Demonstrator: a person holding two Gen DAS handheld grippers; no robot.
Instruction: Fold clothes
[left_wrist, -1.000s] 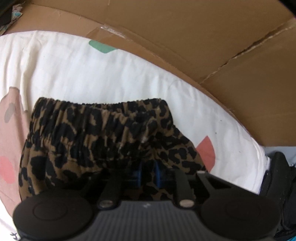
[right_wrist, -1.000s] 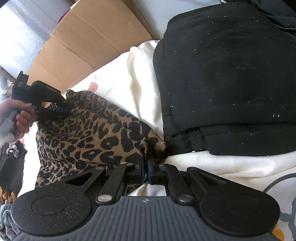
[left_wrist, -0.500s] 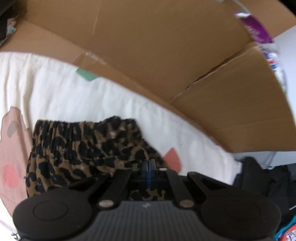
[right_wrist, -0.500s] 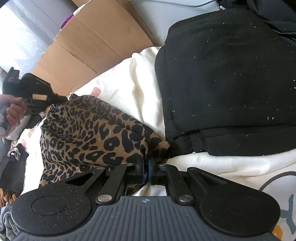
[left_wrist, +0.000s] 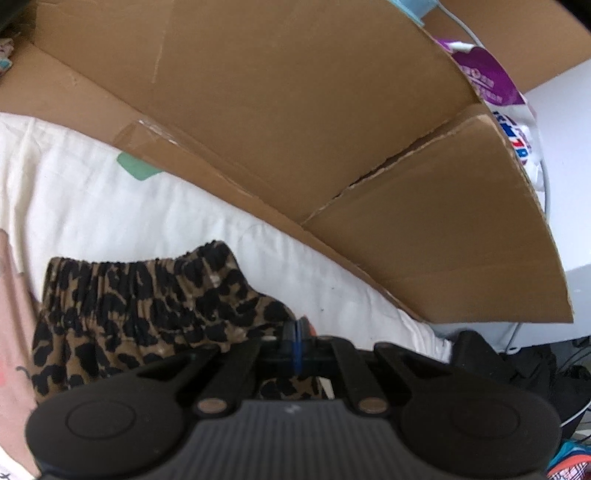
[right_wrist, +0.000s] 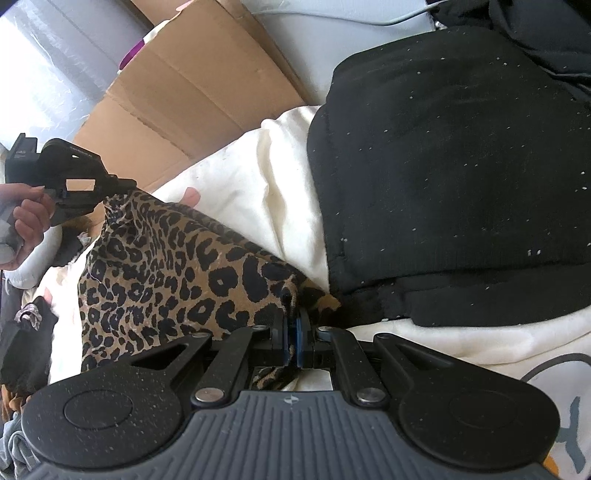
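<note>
The leopard-print shorts (right_wrist: 177, 273) hung between your two grippers, above the cream bedsheet (right_wrist: 266, 206) of the bed. Their gathered elastic waistband (left_wrist: 140, 273) showed in the left wrist view, and the lower part of the cloth sagged toward the sheet.

Your right gripper (right_wrist: 292, 332) had its jaws pressed together on one corner of the shorts; the printed cloth went in between the blue pads (right_wrist: 300, 339) and came out below them. Your left gripper (left_wrist: 295, 341) also had its jaws closed, with only a thin line between the pads, and the shorts fabric was pinched there at the edge near the waistband. In the right wrist view the left gripper (right_wrist: 110, 184) held the far top corner of the shorts up, with your left hand (right_wrist: 26, 225) on its handle.

Just beside the right corner of the shorts lay a folded black garment (right_wrist: 461, 177) on the sheet. Behind the bed stood flattened cardboard (left_wrist: 295, 122), and a purple and white plastic bag (left_wrist: 491, 85) showed over its edge.
</note>
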